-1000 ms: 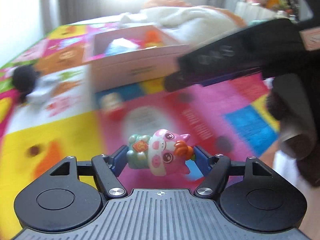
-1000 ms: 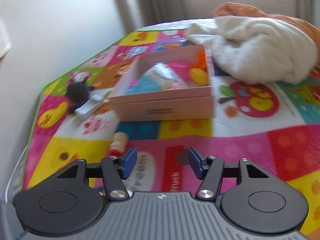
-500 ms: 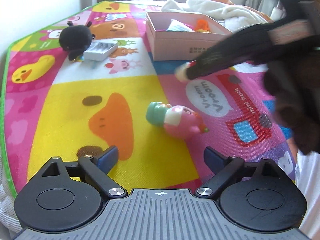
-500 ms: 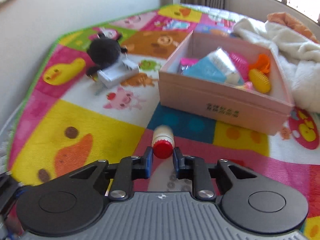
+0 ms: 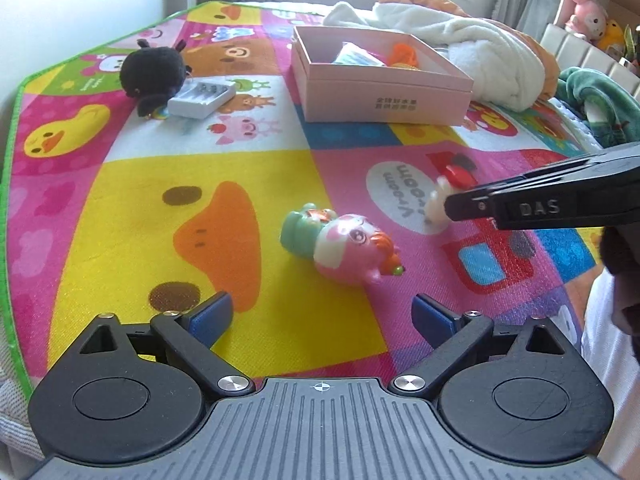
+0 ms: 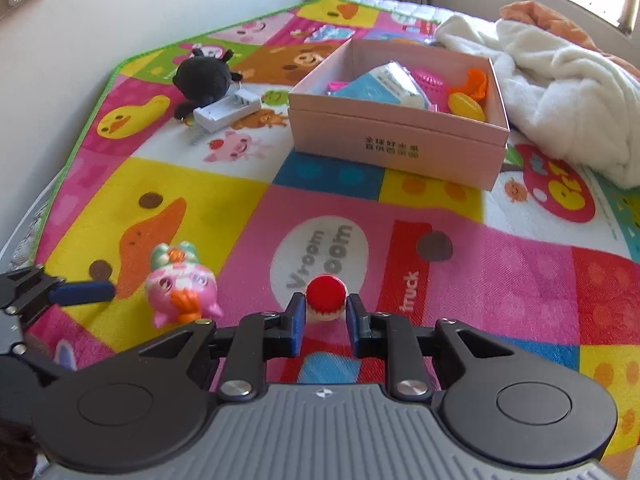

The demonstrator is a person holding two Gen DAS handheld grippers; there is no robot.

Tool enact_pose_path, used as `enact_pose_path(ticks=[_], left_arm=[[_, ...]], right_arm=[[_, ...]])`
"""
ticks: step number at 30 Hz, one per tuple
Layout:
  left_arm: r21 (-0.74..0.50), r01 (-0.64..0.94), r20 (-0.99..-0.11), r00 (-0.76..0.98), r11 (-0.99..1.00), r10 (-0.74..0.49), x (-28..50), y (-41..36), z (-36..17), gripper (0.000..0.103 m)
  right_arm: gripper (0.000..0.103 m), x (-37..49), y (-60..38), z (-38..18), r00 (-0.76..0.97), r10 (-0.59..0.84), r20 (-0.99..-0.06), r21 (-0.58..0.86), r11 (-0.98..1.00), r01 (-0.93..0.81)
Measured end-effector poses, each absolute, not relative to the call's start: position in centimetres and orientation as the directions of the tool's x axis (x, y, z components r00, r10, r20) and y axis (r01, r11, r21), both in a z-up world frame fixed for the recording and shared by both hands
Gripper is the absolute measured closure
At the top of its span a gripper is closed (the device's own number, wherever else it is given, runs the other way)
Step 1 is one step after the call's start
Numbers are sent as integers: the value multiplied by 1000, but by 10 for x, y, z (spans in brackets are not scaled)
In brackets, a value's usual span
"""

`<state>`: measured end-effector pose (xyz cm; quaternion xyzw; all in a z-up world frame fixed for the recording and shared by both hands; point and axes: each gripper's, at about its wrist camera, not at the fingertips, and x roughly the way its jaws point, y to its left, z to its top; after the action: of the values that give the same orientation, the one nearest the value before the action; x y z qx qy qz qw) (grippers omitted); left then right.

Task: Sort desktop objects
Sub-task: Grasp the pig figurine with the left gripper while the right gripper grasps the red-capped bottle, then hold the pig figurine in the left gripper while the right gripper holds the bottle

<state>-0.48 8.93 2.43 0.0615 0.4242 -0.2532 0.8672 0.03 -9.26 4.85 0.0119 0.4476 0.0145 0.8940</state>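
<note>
A pink pig toy (image 5: 344, 240) lies on its side on the play mat, just ahead of my left gripper (image 5: 322, 314). That gripper's jaws are opening wide and nothing is between the pads. The same toy (image 6: 180, 288) shows in the right wrist view, beside a blue left fingertip (image 6: 80, 292). My right gripper (image 6: 325, 312) is shut on a small white bottle with a red cap (image 6: 326, 294), held over the "Vroom" patch. In the left wrist view that bottle (image 5: 438, 200) is blurred at the tip of the right gripper (image 5: 452, 204). A pink box (image 6: 392, 140) stands further back.
The pink box (image 5: 384, 96) holds several small items. A black plush (image 5: 154, 68) and a white battery case (image 5: 200, 98) lie at the back left of the mat. A white blanket (image 6: 560, 92) is heaped to the right of the box. The mat's green edge runs along the left.
The left gripper let go of the pig toy, which now lies on the mat, and its jaws spread wide. The right gripper shut on the red-capped bottle and drew it back from the box.
</note>
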Motion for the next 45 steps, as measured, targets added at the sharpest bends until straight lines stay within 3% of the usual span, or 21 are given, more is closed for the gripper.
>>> enact_pose_path(ticks=[11, 25, 31, 41, 45], left_arm=[[-83, 494, -778, 510, 866, -366, -9, 84, 24, 3], [-28, 536, -734, 562, 844, -381, -4, 56, 30, 6], [-17, 542, -734, 563, 840, -378, 5, 49, 29, 13], [-20, 527, -747, 557, 850, -363, 9, 56, 30, 41], [-14, 535, -744, 559, 845, -366, 4, 58, 31, 42]], right_arm=[[79, 25, -73, 33, 627, -20, -779, -61, 997, -43], [79, -33, -124, 78, 758, 20, -652, 109, 992, 67], [79, -22, -110, 60, 726, -2, -688, 51, 997, 51], [79, -22, -99, 55, 717, -17, -697, 5, 1000, 28], [79, -22, -96, 54, 720, -28, -694, -13, 1000, 27]])
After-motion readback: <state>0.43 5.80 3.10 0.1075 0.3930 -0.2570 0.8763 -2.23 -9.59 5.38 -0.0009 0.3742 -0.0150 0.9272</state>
